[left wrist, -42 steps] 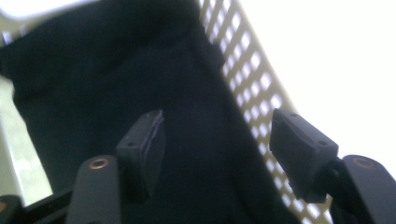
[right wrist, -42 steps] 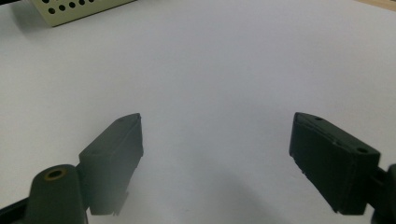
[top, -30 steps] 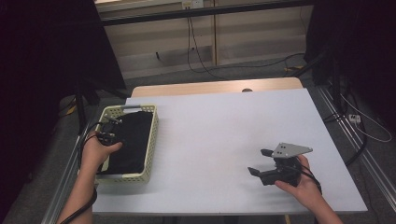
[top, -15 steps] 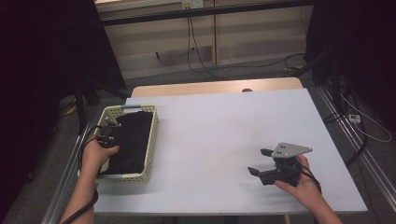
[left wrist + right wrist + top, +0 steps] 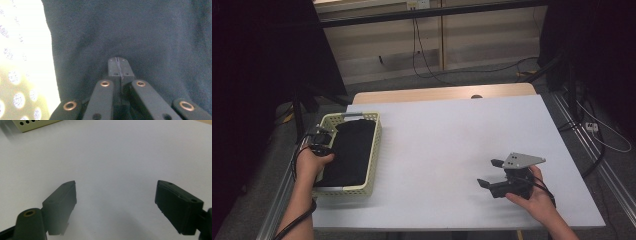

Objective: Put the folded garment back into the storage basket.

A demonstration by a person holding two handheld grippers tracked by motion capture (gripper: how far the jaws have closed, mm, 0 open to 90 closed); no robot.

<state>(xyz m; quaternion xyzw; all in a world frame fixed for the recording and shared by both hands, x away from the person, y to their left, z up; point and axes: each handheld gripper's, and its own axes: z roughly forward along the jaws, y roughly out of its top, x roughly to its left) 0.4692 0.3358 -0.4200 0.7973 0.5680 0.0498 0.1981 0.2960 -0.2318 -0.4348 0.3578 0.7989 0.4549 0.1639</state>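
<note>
A white table [image 5: 447, 145] is carrying a pale perforated basket [image 5: 373, 150] at its left edge, and the right gripper [image 5: 492, 172] is resting on the tabletop near the right front corner.

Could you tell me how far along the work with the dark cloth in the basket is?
Early stage. Done: the left tongs have just closed with their tips against the folded black fabric, though a pinch of cloth cannot be confirmed. In hand: that cloth lies in the pale yellow perforated plastic basket. Left: lifting it out; the right tongs rest open over the white table, holding nothing.
</note>
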